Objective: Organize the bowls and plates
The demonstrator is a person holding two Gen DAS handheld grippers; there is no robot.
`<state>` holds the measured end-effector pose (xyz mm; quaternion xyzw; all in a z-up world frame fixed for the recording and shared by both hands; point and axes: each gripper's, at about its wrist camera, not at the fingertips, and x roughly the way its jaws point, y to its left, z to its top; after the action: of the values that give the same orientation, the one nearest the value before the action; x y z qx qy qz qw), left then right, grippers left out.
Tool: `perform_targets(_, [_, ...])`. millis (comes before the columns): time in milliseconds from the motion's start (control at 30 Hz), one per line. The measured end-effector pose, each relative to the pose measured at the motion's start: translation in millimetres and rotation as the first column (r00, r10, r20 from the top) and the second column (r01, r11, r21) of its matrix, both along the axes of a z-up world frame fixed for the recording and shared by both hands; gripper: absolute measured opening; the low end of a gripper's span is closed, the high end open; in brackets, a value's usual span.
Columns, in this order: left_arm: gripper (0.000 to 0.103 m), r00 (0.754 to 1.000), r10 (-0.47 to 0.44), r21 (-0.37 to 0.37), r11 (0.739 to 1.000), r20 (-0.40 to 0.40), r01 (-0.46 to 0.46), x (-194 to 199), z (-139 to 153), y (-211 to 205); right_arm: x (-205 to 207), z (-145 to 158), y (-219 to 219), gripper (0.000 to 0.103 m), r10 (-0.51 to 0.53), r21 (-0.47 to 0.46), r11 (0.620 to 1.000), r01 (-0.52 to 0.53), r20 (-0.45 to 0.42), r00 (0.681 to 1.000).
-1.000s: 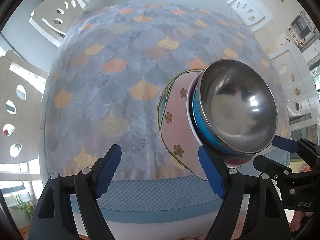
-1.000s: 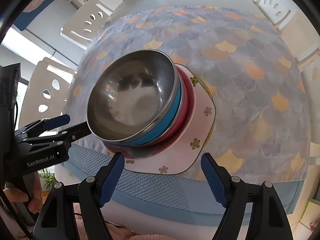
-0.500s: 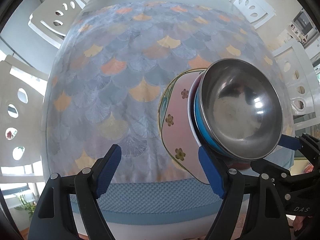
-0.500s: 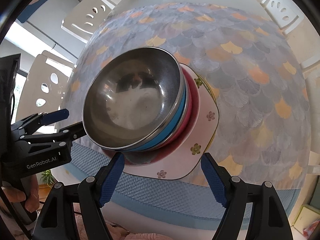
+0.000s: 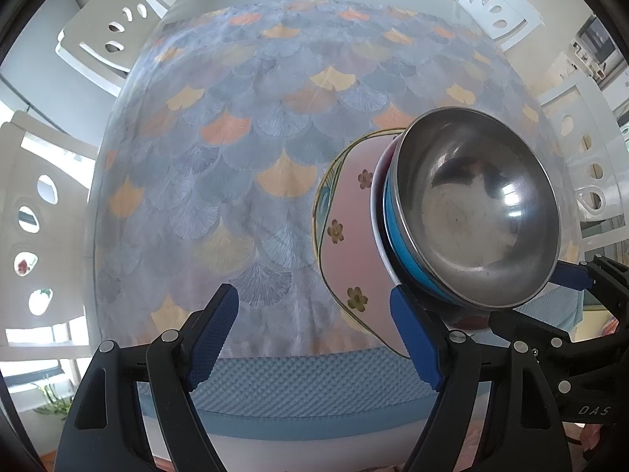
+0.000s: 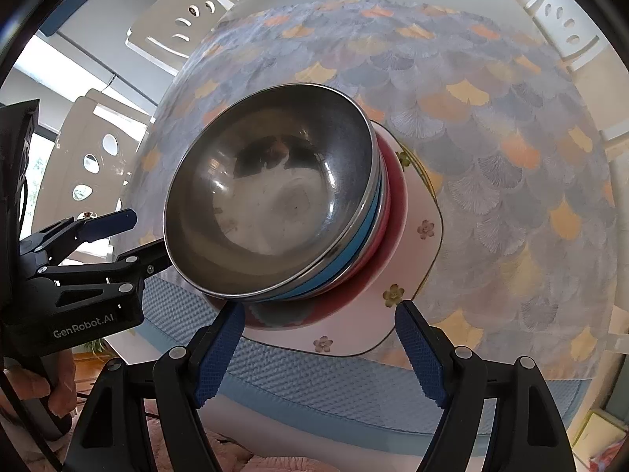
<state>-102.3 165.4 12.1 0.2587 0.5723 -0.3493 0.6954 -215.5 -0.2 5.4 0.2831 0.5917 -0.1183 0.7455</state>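
Left jaws: the left gripper (image 5: 312,338) stands wide and empty, over bare cloth at the near bench edge; its right pad sits just beside the stack's near-left rim, whether touching I cannot tell.
Right jaws: the right gripper (image 6: 318,352) is wide too, nothing held, its pads straddling the near edge of the plate (image 6: 416,259).
Stack: steel bowl (image 6: 275,196) on top, a blue bowl (image 6: 363,232) and a red bowl (image 6: 393,212) nested under it, all on the pink flowered plate, near the bench's front edge.
Key relation: the stack lies straight ahead of and between the right jaws, off to the right of the left ones; the right hand looks nearer and better lined up.
Bench: scalloped cloth (image 5: 243,149) bare beyond the stack.
Hidden: the lower bowls show only as rims; the plate's middle is covered; small dark thing at the far end too small to tell.
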Motion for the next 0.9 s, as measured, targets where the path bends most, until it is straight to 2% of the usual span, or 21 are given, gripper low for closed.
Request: perform_targets(900, [0.079,1.0,-0.018,-0.003,1.0,-0.015,0.018,-1.7,0.5,1.4,-5.6,-0.3,-0.3,0.077,-0.033,0.022,0.999,0.033,-0.003,0.999])
